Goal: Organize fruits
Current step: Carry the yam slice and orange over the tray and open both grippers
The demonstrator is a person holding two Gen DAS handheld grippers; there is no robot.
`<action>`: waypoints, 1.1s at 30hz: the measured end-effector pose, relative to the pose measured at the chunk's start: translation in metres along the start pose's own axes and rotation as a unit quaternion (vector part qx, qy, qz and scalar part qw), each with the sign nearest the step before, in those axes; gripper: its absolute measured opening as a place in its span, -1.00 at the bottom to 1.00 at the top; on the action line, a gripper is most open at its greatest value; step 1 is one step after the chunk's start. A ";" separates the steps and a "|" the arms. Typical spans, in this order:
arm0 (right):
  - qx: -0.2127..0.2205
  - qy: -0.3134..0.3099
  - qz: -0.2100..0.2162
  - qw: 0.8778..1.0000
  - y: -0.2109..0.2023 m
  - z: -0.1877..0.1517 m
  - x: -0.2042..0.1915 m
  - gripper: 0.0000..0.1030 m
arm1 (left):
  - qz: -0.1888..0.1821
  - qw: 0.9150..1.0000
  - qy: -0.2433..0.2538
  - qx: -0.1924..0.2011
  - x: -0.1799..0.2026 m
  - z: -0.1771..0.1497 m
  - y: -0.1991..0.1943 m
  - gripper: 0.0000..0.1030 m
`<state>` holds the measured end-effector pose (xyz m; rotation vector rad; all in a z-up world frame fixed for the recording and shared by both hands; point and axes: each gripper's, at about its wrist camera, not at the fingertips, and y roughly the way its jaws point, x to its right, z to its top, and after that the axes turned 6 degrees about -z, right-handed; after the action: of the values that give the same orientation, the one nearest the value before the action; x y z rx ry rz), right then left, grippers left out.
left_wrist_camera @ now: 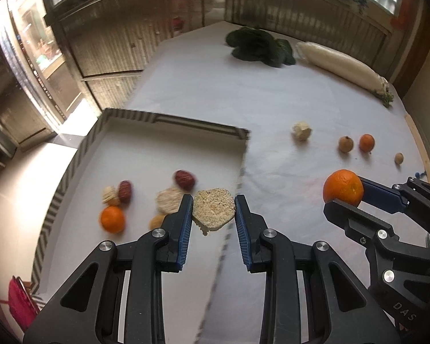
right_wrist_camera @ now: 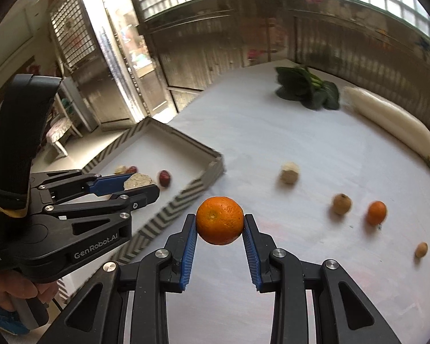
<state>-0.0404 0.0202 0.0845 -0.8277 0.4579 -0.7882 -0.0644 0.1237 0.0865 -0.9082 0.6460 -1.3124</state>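
Note:
My left gripper (left_wrist_camera: pixel 213 200) is shut on a flat beige speckled slice (left_wrist_camera: pixel 213 210) and holds it above the right edge of the striped-rim tray (left_wrist_camera: pixel 169 120). The tray holds two red dates (left_wrist_camera: pixel 184 179), a small orange (left_wrist_camera: pixel 112 219) and pale slices (left_wrist_camera: pixel 167 199). My right gripper (right_wrist_camera: pixel 220 220) is shut on an orange (right_wrist_camera: pixel 220 220), held above the table right of the tray; it shows in the left wrist view too (left_wrist_camera: pixel 343 187). On the table lie a pale lump (right_wrist_camera: pixel 289 173), a brown fruit (right_wrist_camera: pixel 342 203), a small orange (right_wrist_camera: pixel 376 212) and a small brown fruit (right_wrist_camera: pixel 421 249).
Dark leafy greens (left_wrist_camera: pixel 258 46) and a long white radish (left_wrist_camera: pixel 341 64) lie at the far side of the white table. The table's right edge (left_wrist_camera: pixel 418 143) runs close to the loose fruits. A wooden wall and windows stand behind.

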 end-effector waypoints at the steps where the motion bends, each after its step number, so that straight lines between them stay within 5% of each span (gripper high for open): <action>1: 0.000 -0.004 0.003 1.000 0.000 0.001 -0.004 -0.40 | 0.003 1.000 -0.005 0.001 -0.007 -0.002 -0.002 -0.45; 33: -0.039 -0.100 0.072 0.992 0.052 0.021 -0.113 -0.40 | 0.050 0.994 -0.096 -0.023 -0.120 -0.047 -0.007 -0.45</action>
<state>-0.0758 0.1391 0.0628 -0.9266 0.3665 -0.5497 -0.1278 0.2326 0.0575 -1.0138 0.5667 -1.1095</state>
